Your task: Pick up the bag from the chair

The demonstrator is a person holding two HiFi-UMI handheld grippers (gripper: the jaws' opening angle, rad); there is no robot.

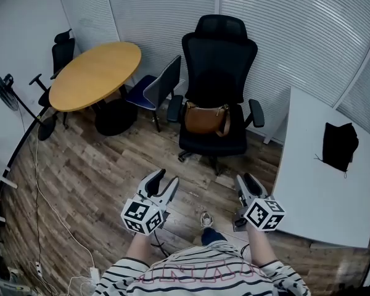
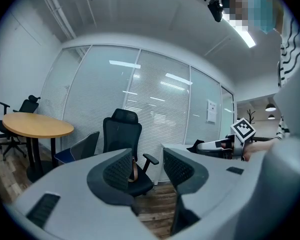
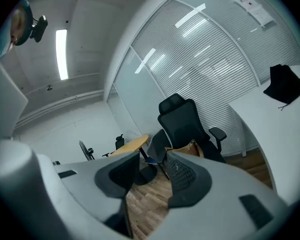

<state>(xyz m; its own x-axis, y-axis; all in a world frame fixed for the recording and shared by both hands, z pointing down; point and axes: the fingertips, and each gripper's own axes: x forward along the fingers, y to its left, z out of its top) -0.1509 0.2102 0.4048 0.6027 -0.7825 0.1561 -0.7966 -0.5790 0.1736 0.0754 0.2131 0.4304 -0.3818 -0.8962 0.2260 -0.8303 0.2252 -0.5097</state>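
Observation:
A brown leather bag (image 1: 205, 118) rests on the seat of a black high-backed office chair (image 1: 217, 60), leaning against its backrest. Both grippers hang well short of the chair, over the wood floor. My left gripper (image 1: 163, 182) is open, nothing between its jaws; in the left gripper view (image 2: 147, 170) only a sliver of the bag (image 2: 134, 171) shows past its left jaw. My right gripper (image 1: 244, 182) is open and empty too. In the right gripper view (image 3: 152, 172) the bag (image 3: 186, 148) peeks above the right jaw, in front of the chair (image 3: 182, 121).
A round wooden table (image 1: 94, 74) stands at the left with a blue-seated chair (image 1: 154, 90) beside it and a black chair (image 1: 60, 53) behind. A white table (image 1: 324, 184) at the right carries a black cloth item (image 1: 339, 144). A fan (image 1: 1, 89) and cables lie at the far left.

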